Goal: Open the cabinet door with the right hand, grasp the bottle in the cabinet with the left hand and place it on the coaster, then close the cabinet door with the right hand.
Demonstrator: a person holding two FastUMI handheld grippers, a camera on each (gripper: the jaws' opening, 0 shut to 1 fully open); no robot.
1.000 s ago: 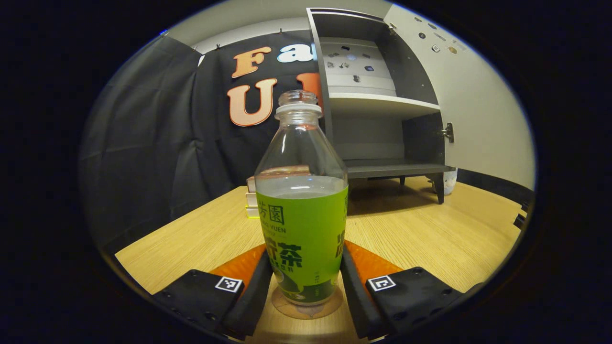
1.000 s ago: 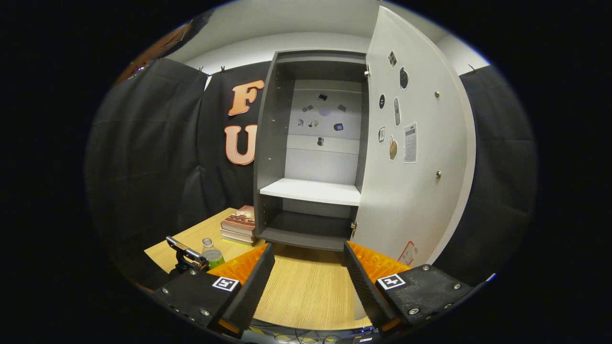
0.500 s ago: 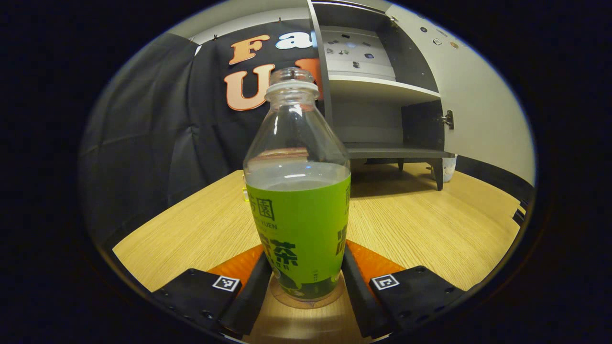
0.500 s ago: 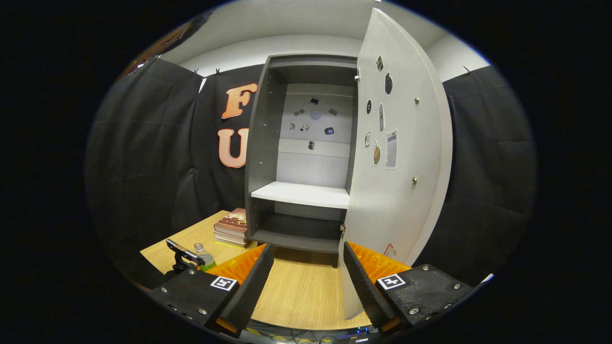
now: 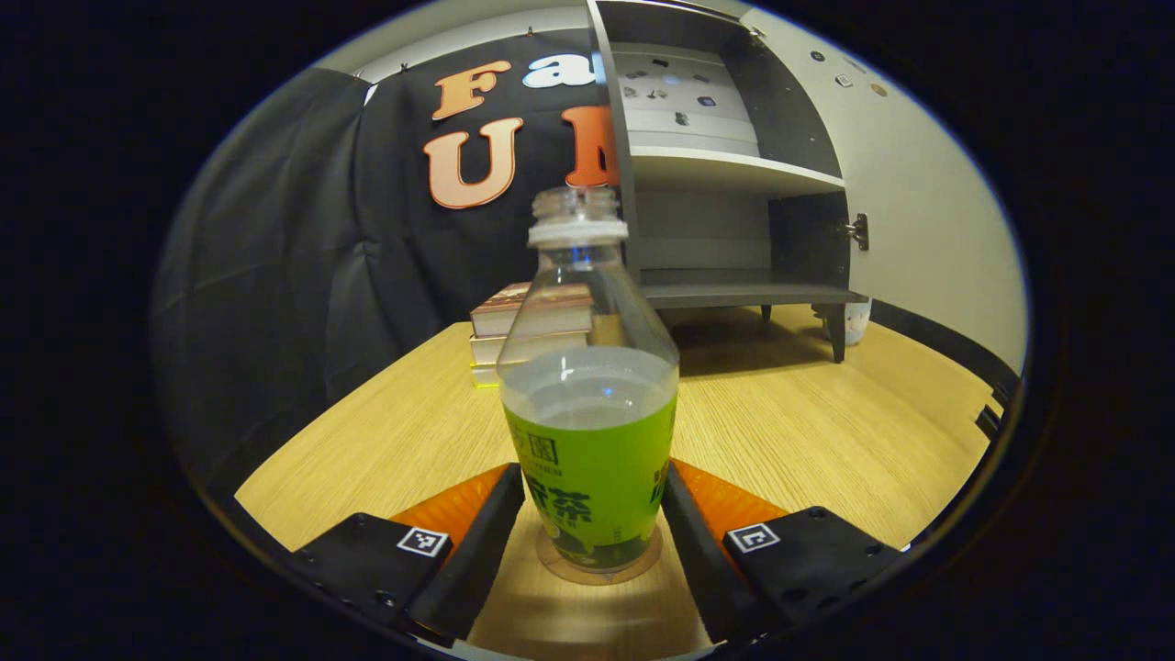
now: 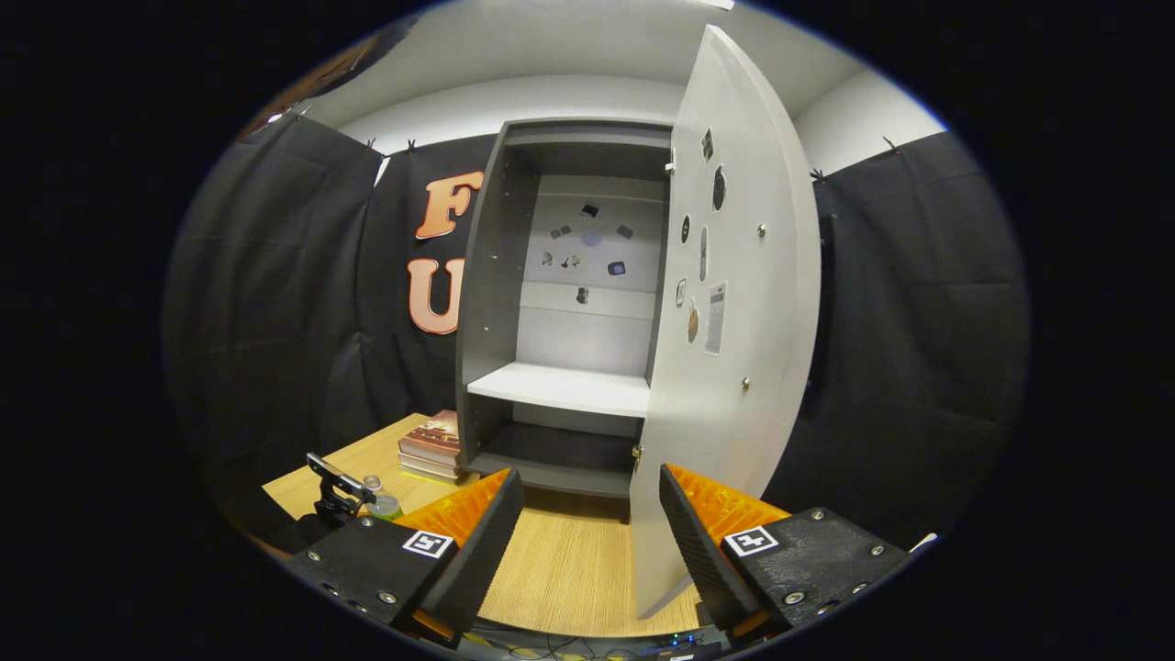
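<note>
Between the fingers of the left gripper (image 5: 592, 542), in the left gripper view, the bottle (image 5: 587, 404) is seen standing upright on the round coaster (image 5: 598, 569), itself laid on the wooden table (image 5: 826, 431). A capless neck, clear liquid and a green label are noted on the bottle. The fingers are set narrowly, close against the label on either side; whether both are pressing on it or have just been slackened cannot be told. Behind the bottle a stack of books (image 5: 532, 321) is placed beside the grey cabinet (image 5: 734, 165), whose lower compartment is seen without the bottle in it.

At the foot of the right gripper view, the right gripper (image 6: 592, 537) is shown with its jaws wide and nothing held between them. The cabinet door (image 6: 725, 367) is presented nearly edge-on, ajar, with its lower edge just above the right-hand finger. Far to the left, the bottle and the left gripper are glimpsed small (detail is not resolved there).

Placement is judged done or nearly so, with release, withdrawal and door closing left. Several risks are judged:
- If the left gripper is withdrawn before it is fully opened, or is drawn back askew, the bottle may be dragged off the coaster or tipped, and liquid spilled through the open neck.
- If the door is pushed by a fingertip near its edge, contact may be lost and the door left ajar.
- If it is swung hard, it may be slammed, and the table and bottle jolted.
</note>
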